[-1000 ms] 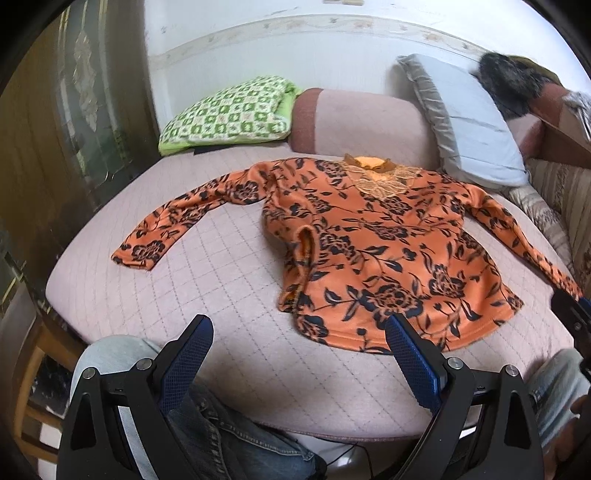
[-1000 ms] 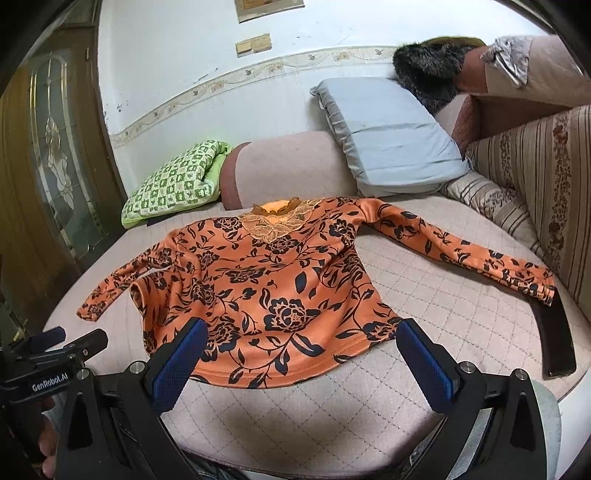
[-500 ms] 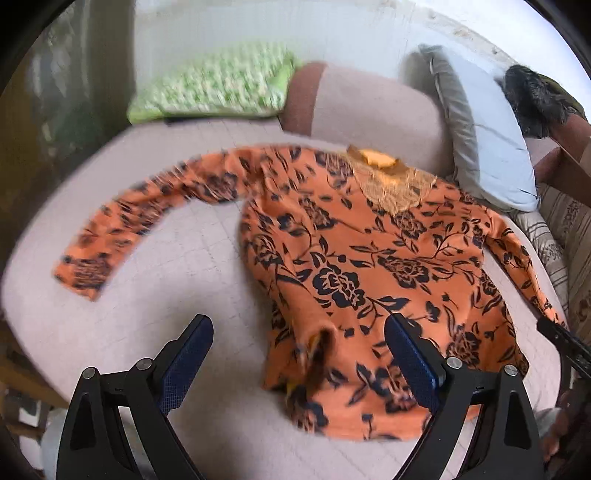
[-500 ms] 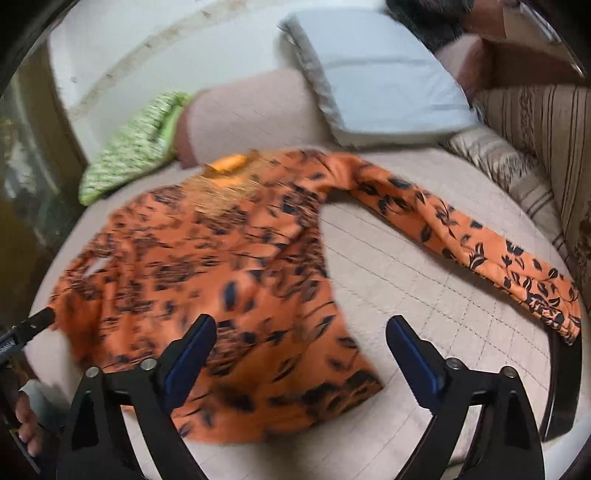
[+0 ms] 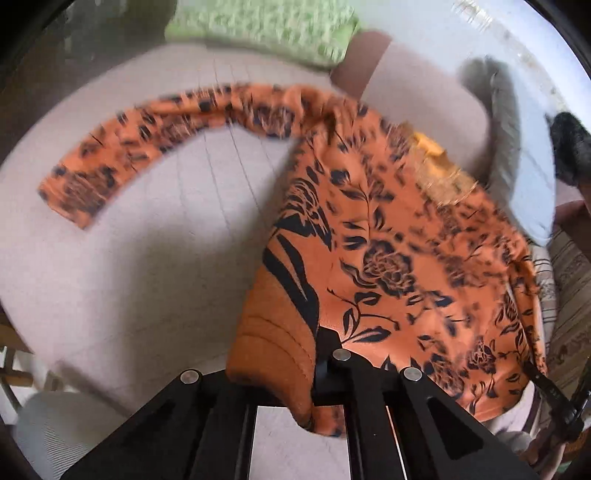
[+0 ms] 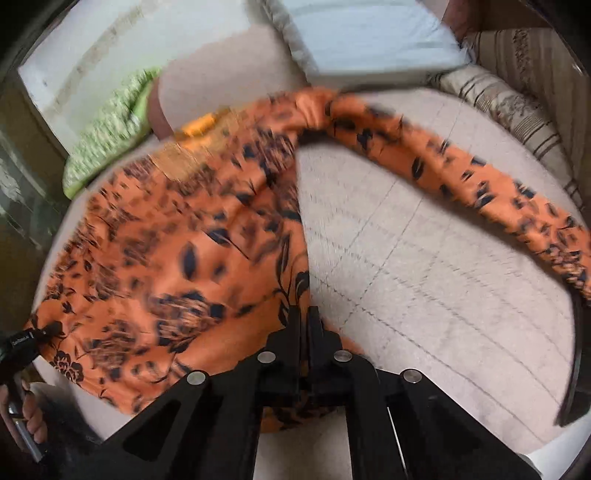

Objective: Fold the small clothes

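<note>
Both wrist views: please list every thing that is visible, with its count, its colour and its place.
Top: one, orange with a black flower print, spread on the bed, sleeves out to both sides, hem corners gripped.
Bed cover: one, pale pink, quilted, under the top.
Pillow: one, green and white, at the far left of the bed.
Bolster: one, pink, behind the collar.
Cushion: one, light blue-grey, leaning at the far right.
Striped fabric: one, beige, along the right edge.
Left gripper: one, black, shut on the top's left hem corner.
Right gripper: one, black, shut on the right hem corner.
Hand: one, holding the left gripper's handle.
</note>
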`<state>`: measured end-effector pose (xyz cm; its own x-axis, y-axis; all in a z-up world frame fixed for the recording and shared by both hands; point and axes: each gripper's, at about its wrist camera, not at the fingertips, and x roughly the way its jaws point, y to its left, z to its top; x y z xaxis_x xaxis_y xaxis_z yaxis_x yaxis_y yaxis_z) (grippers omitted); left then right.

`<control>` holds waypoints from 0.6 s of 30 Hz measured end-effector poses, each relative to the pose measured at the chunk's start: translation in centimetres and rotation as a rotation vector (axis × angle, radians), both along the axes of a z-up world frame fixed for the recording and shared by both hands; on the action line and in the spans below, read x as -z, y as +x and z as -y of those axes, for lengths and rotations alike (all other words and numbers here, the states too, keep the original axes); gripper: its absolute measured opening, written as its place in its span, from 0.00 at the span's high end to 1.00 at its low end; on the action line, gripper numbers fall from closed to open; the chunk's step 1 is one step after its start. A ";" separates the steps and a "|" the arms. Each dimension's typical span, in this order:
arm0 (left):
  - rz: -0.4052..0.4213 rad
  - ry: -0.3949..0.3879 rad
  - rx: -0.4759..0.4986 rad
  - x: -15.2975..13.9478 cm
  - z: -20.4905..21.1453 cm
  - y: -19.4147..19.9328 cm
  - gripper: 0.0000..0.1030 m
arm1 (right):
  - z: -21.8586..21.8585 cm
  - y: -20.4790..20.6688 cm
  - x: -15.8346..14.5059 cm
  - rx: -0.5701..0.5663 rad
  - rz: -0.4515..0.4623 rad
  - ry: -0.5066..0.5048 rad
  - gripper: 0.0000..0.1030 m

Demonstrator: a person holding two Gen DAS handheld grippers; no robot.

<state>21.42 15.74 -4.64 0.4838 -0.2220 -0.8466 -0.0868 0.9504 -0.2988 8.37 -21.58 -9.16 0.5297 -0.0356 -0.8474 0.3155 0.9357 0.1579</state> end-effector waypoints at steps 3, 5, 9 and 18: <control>-0.027 0.010 -0.006 -0.3 -2.2 -0.9 0.96 | 0.1 -3.6 -2.4 0.026 0.021 0.012 0.98; -0.088 0.023 -0.002 1.1 -2.9 -0.5 0.95 | 0.1 -5.0 -2.0 0.035 -0.004 0.028 0.98; -0.160 0.180 -0.005 4.9 -1.8 1.6 0.88 | -1.0 -3.4 1.9 0.030 -0.161 -0.029 0.96; 0.104 0.272 0.076 1.8 -0.3 -1.5 0.36 | -0.6 -6.2 -5.3 0.088 0.161 0.018 0.28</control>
<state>19.93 16.00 -6.40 0.5616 -0.0327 -0.8268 0.0050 0.9993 -0.0361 2.14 -20.93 -3.81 0.6541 -0.0731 -0.7528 0.3653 0.9021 0.2298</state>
